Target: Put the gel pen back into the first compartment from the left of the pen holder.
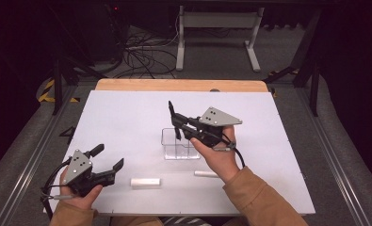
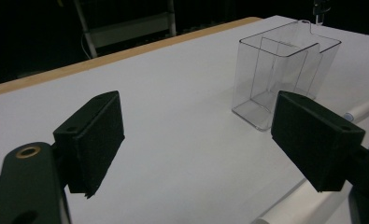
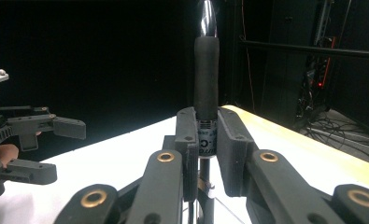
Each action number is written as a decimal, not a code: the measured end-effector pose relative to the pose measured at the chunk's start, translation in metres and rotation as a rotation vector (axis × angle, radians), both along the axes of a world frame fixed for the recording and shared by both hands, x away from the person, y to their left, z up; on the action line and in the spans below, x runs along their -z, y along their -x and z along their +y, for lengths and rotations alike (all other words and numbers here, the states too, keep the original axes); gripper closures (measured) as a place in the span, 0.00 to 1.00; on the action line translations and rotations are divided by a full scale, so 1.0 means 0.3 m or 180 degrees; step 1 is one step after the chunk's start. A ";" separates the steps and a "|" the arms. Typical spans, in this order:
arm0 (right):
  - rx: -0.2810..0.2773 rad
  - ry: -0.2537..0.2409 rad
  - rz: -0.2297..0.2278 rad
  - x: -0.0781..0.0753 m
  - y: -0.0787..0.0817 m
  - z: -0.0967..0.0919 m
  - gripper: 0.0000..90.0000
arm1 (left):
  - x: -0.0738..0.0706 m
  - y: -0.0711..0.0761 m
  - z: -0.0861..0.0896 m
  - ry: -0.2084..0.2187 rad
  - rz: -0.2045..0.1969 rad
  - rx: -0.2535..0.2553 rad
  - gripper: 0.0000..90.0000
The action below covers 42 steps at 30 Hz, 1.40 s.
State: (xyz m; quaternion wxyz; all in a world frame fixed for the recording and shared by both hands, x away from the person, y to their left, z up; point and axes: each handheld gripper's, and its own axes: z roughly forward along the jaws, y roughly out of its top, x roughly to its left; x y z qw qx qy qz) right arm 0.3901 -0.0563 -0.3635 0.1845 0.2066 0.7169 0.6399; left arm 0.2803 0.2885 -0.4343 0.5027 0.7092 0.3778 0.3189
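My right gripper is shut on a black pen-like stick and holds it upright over the back left corner of a clear plastic box at the table's middle. In the right gripper view the two jaws clamp the stick at a labelled band, with a black grip and a shiny tip above them. My left gripper rests near the front left edge, open with nothing between its pads. The clear box stands ahead of it to the right.
A white cylinder lies near the front edge between my hands, and a thin white pen lies by my right wrist. The white board ends in a wooden strip at the back. Cables and a stand are on the floor beyond.
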 end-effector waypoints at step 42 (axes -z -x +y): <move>0.0090 0.0201 0.0211 0.124 -0.042 0.110 0.89 | 0.001 0.000 0.003 -0.0012 -0.0002 0.0005 0.20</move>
